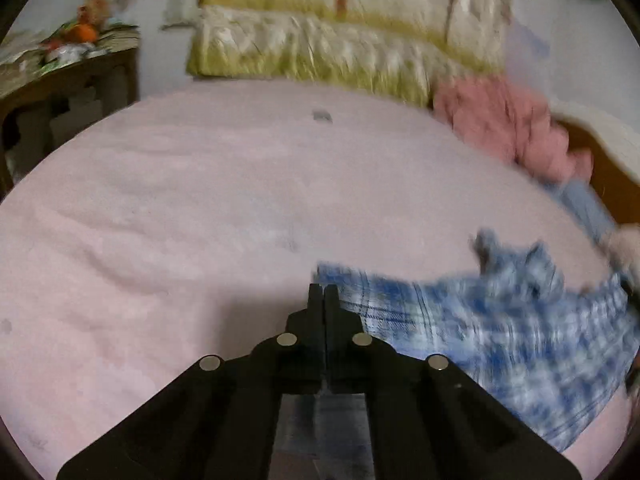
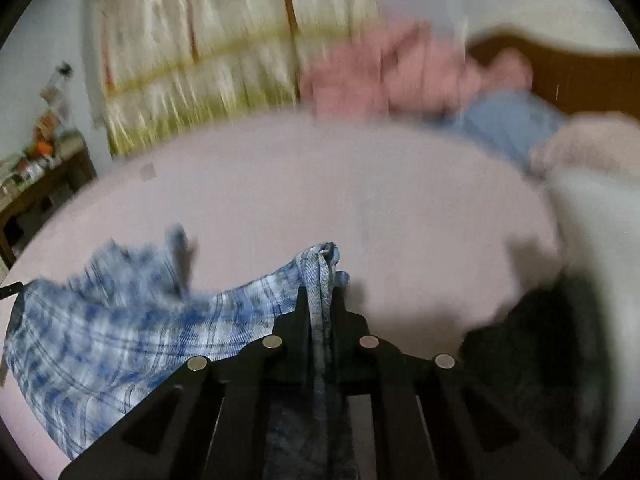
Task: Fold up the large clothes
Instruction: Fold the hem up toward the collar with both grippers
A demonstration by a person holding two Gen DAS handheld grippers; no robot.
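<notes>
Blue-white plaid garment (image 2: 120, 332); pale pink sheet (image 1: 180, 208); pink cloth heap (image 1: 508, 128); black fingers (image 2: 305, 308).

Surroundings as I see them: bed and background items only.
I note a pink bedsheet (image 1: 180, 208) across the mattress; a cream and yellow quilt (image 1: 340, 28) at its far edge; a pink garment (image 1: 508, 124) heaped beside the quilt; a wooden side table (image 1: 68, 80), cluttered, at far left; a brown headboard (image 2: 580, 76); details blurred.

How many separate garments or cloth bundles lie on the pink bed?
3, perhaps more hidden: blue plaid garment nearest, clamped by the right gripper; pink bundle at the bed's far edge; light blue cloth beside it.
</notes>
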